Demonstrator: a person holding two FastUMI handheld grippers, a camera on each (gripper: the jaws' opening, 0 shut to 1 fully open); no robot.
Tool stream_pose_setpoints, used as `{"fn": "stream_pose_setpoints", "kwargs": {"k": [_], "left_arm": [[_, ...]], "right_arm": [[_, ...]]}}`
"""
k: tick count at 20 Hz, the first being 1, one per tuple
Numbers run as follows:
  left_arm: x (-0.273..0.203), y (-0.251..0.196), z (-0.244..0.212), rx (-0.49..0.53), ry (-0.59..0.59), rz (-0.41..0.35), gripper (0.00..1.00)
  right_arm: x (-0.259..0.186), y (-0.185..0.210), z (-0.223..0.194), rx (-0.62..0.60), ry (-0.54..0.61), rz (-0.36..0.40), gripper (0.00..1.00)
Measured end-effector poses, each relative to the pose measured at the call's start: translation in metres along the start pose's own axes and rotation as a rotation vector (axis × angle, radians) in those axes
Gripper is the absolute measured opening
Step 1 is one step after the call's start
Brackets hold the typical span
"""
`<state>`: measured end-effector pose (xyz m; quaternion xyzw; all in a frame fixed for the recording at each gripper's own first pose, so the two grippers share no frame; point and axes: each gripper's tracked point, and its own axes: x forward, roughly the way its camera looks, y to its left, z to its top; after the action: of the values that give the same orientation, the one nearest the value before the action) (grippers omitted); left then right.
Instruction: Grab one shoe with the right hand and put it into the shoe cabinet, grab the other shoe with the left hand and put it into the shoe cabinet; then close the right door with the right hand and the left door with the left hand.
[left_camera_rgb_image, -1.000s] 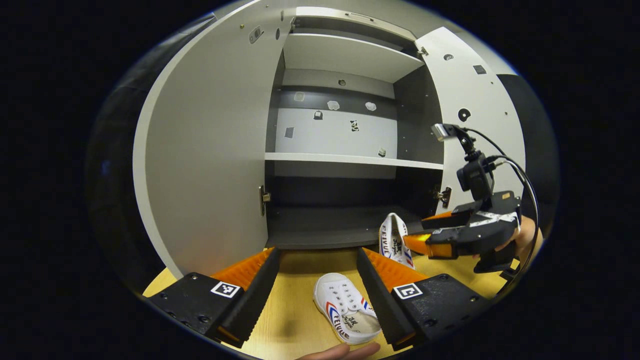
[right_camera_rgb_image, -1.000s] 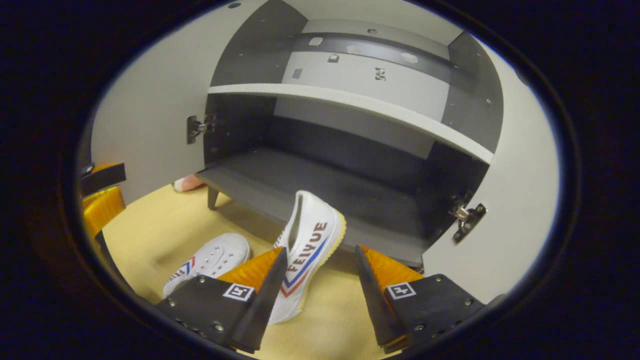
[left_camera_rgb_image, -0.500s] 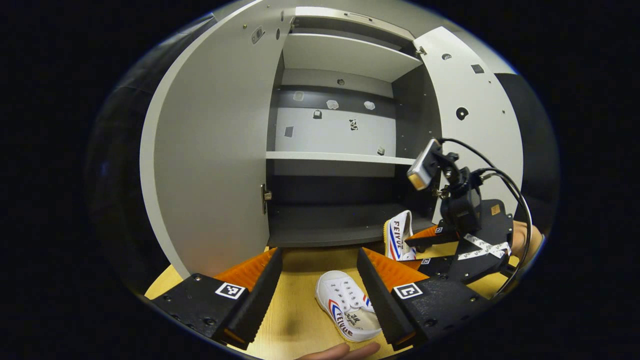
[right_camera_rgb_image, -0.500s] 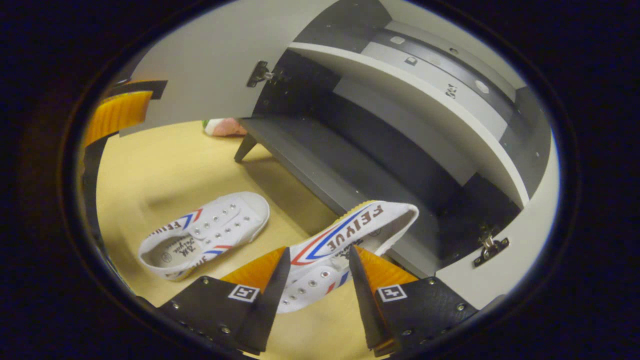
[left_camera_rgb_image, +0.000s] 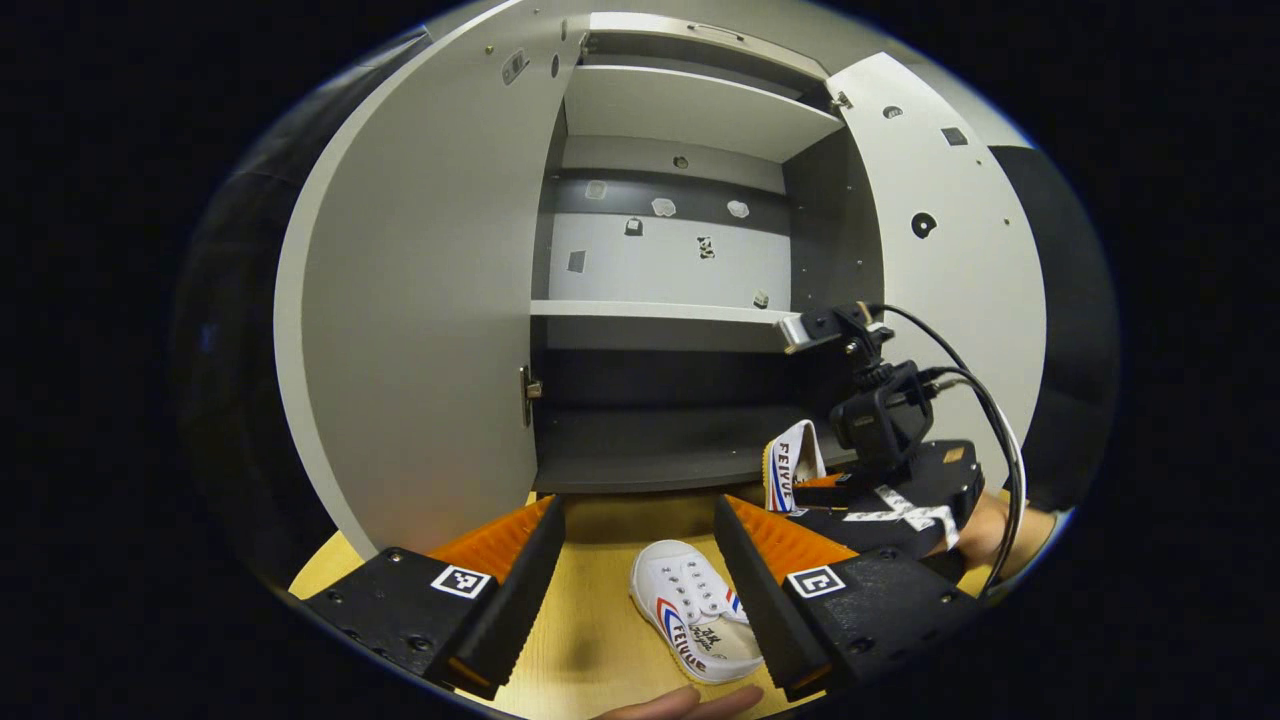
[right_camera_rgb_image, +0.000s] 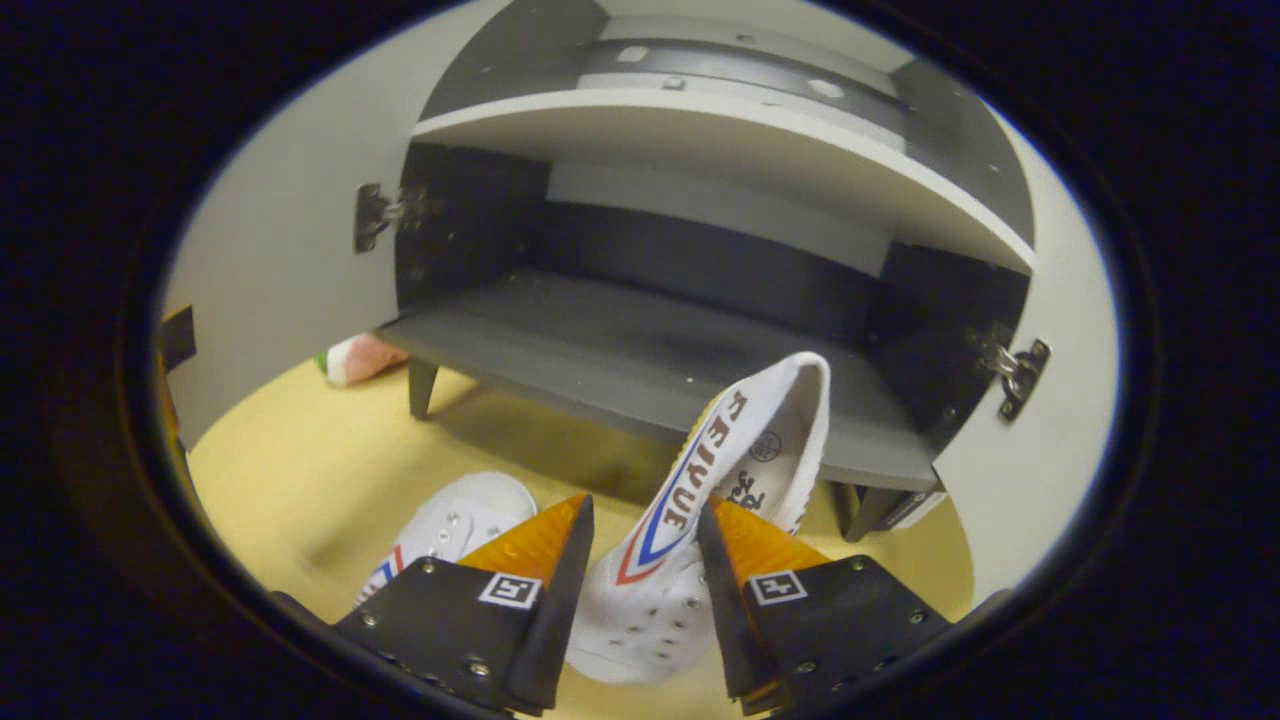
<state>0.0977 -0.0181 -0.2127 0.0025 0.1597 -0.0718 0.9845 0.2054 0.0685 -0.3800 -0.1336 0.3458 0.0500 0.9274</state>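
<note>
- Left door of the shoe cabinet swung wide open, pale grey inner face, hinge plate at its lower edge by the cabinet side.
- Left gripper low in the left gripper view, jaws spread wide, nothing between them; it hangs over the wooden floor in front of the cabinet.
- Second shoe, white with red-blue stripes, lies flat on the floor in the gap between the left gripper's fingers, toe toward the cabinet, touched by neither finger. Same shoe in the right gripper view, partly hidden behind the right gripper's left finger.
- A fingertip of a person's hand at the bottom edge of the left gripper view, just below that shoe.
- Cabinet interior: dark bottom shelf bare, white middle shelf above it, a further shelf higher up.
- A pink-and-green item on the floor beside the cabinet's left leg; cannot tell what it is.
- Right gripper closed on the first shoe, both fingers pressing its sides; shoe tilted heel-up, heel pointing at the bottom shelf, off the floor, just in front of the shelf edge, not inside.
- In the left gripper view the right gripper sits right of centre with its camera mast and cable, shoe heel sticking up from it.
- Right door open, hinge near its lower edge.
</note>
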Motion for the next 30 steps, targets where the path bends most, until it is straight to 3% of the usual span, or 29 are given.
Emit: {"fn": "stream_pose_setpoints", "kwargs": {"k": [1,2,4,7,10,17,23,26,30], "left_arm": [[0.0,0.0,0.0,0.0,0.0,0.0,0.92],[0.0,0.0,0.0,0.002,-0.001,0.001,0.92],[0.0,0.001,-0.002,0.004,0.002,0.004,0.92],[-0.002,0.001,-0.004,0.001,0.006,-0.001,0.92],[-0.005,0.0,-0.006,0.009,0.007,-0.008,0.92],[-0.006,0.0,-0.007,0.02,0.012,-0.007,0.92],[-0.002,0.001,0.006,0.04,-0.013,0.005,0.92],[0.0,-0.007,0.013,0.041,-0.03,-0.007,0.92],[-0.001,-0.024,0.016,0.023,-0.038,-0.048,0.92]], "right_arm": [[0.001,-0.01,0.0,0.06,-0.022,-0.052,0.6],[0.001,-0.006,0.006,0.114,-0.091,-0.088,0.24],[0.0,-0.01,0.008,0.101,-0.165,-0.125,0.24],[-0.007,-0.003,0.012,0.15,-0.337,-0.115,0.01],[-0.019,0.009,0.022,0.246,-0.401,0.002,0.0],[-0.074,-0.012,0.072,0.249,-0.592,-0.013,0.0],[-0.132,-0.054,0.192,0.153,-0.766,-0.047,0.0],[-0.131,-0.074,0.256,0.093,-0.748,-0.041,0.0],[-0.076,-0.096,0.318,0.058,-0.59,-0.003,0.0]]}}
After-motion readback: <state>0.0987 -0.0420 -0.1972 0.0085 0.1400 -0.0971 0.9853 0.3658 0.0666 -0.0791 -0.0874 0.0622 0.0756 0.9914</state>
